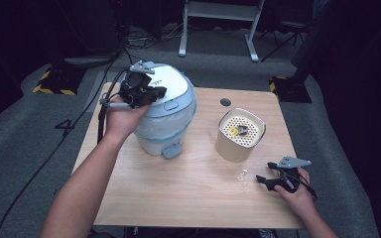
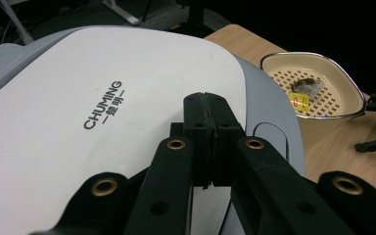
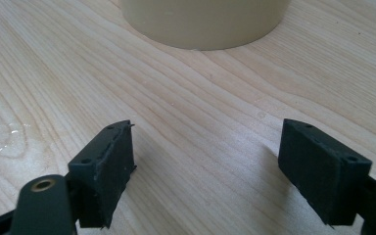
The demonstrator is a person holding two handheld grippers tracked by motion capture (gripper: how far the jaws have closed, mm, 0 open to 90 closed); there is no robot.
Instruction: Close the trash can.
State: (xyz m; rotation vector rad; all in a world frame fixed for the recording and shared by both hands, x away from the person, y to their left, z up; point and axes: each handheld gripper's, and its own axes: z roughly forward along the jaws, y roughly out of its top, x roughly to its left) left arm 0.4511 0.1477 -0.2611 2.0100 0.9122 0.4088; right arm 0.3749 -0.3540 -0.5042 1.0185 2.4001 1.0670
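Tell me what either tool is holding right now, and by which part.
Nothing is held. The left tool is shut on itself, jaws pressed together over the white bin lid. The right tool stands open above bare table.

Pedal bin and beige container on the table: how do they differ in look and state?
The pedal bin is taller, white and pale blue; the beige container is shorter. The bin's lid is shut, with the closed left claw above it; the container is open-topped, with a perforated insert holding scraps. Both stand upright on the wooden table.
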